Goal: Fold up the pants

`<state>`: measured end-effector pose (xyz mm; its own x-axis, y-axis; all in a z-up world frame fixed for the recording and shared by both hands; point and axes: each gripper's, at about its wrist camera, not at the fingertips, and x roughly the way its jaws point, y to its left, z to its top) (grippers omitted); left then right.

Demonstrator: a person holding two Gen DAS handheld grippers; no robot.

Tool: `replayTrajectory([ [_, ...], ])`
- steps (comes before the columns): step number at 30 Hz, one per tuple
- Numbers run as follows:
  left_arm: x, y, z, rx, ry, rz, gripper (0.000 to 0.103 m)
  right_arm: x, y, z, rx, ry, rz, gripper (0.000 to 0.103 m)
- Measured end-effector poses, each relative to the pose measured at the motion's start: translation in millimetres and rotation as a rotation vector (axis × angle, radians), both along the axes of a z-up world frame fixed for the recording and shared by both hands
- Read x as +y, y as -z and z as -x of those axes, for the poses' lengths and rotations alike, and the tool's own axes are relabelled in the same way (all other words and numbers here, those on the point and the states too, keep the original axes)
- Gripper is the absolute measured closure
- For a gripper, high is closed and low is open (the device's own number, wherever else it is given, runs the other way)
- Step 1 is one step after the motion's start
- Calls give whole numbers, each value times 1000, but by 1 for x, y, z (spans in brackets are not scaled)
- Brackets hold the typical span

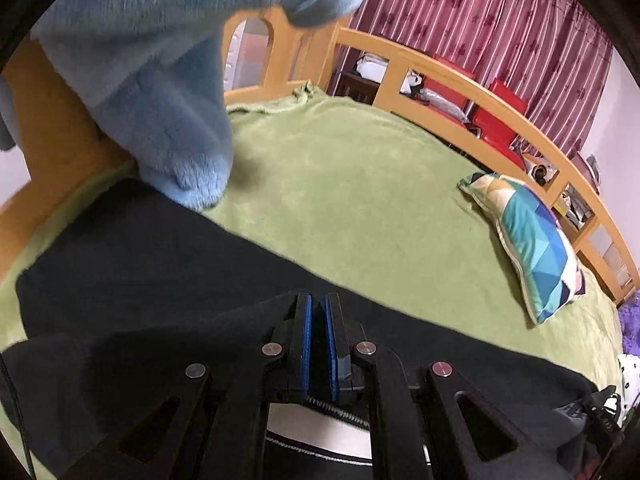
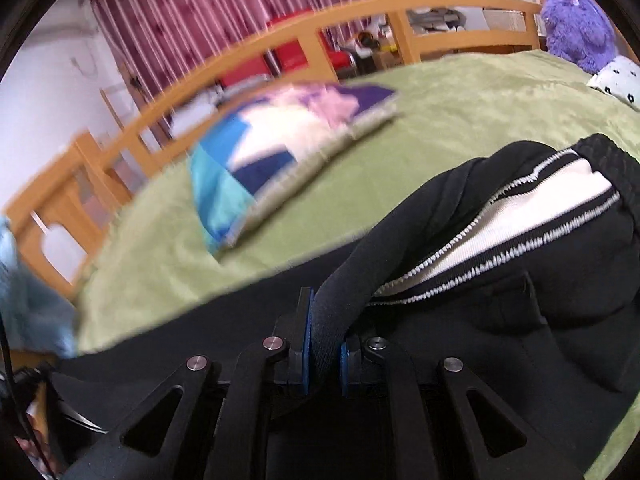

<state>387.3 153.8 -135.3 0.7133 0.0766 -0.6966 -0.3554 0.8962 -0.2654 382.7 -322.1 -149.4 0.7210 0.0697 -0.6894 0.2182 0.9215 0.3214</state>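
One pair of black pants, one patchwork pillow, one purple plush toy, one blue fleece garment and two hand-held grippers, the left and the right, are counted on one bed.

Patchwork pillow amid open green blanket

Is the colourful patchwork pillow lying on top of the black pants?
No, the colourful patchwork pillow lies on the green blanket, apart from the black pants.
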Motion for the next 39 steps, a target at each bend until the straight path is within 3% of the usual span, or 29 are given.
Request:
replayTrajectory([
  [2,-4,7,-6,45,29,-2,96,7,7,-5,44,-23,34,82],
  [4,-9,5,-4,62,56,-9,95,9,3,4,27,-24,52,77],
  [6,-13,-2,6,67,72,-12,85,11,-6,14,10,-31,62,56],
  [8,-17,-10,17,71,89,-17,54,15,-15,27,-12,-45,81,48],
  [12,-30,-23,57,59,143,-57,45,22,-27,64,29,-98,216,42],
  [14,-34,-21,73,76,164,-49,35,17,-27,89,61,-102,247,42],
  [20,-39,20,128,182,192,81,34,-25,-3,158,147,-40,178,39],
  [24,-41,57,146,237,177,129,34,-51,22,177,181,-8,81,35],
  [29,-41,69,137,195,158,165,29,-72,37,168,159,21,-18,35],
  [33,-34,77,113,183,115,209,29,-82,46,146,131,44,-71,28],
  [39,-35,78,83,183,58,206,28,-86,48,101,109,112,-78,26],
])
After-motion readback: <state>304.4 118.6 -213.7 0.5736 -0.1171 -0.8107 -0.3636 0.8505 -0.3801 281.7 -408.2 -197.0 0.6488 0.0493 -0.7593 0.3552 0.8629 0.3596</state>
